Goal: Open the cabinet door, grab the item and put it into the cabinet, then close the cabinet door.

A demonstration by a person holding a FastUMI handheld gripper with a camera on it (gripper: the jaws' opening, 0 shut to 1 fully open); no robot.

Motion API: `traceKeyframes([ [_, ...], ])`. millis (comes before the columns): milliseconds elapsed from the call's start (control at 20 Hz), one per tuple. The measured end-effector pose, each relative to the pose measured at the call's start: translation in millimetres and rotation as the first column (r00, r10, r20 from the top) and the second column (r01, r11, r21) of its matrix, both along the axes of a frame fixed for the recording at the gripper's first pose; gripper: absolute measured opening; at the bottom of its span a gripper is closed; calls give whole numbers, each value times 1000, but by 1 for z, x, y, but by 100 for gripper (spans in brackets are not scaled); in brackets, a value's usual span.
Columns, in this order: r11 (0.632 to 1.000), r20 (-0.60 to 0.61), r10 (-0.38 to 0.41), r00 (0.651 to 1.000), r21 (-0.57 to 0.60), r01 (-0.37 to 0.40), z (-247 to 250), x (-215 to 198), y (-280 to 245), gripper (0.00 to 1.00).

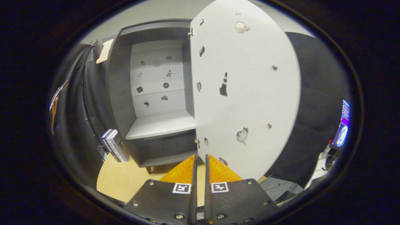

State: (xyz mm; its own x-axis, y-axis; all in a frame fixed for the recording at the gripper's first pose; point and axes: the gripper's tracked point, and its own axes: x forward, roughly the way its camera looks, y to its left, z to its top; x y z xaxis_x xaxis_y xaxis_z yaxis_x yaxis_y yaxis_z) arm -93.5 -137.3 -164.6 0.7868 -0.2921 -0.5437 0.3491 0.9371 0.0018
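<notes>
Cabinet (156,93) sits ahead and left of your gripper (200,162) — dark carcass, pale back panel dotted with small stickers, one pale shelf (162,126) across the lower part with nothing on it. The door (247,87) is swung wide, hinged on the opening's right edge, and stands almost straight ahead of the fingers, its bottom corner just above and right of the tips. So the opening is free, but that door slab walls off your right side; any swing to the right meets it first.

The wooden tabletop (118,181) gives you open room below and left of the cabinet foot.

The item — I judge it's the stack of box-like things (113,145) standing upright on the tabletop, leaning by the cabinet's left side, against the dark cloth. It lies well left of the fingers and ahead, long axis roughly vertical. Hedge: it's small and warped in the lens, so I can't tell whether it's one piece or several.

The gripper's fingers are pressed nearly together, only a thin slit between them, holding nothing.

Next move, as I read it: pull left away from the door edge, spread the fingers, approach the stack from its open front side.
</notes>
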Motion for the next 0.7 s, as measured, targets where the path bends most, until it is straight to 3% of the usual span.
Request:
traceKeyframes([
  [250,994,-88,99,991,54,-94,-57,18,31,9],
  [400,981,-157,192,969,73,-182,-93,23,48,9],
  [500,969,-207,243,948,93,-229,-118,21,60,16],
  [600,958,-255,283,925,116,-261,-146,20,70,17],
  [700,946,-311,319,895,153,-284,-174,12,80,35],
])
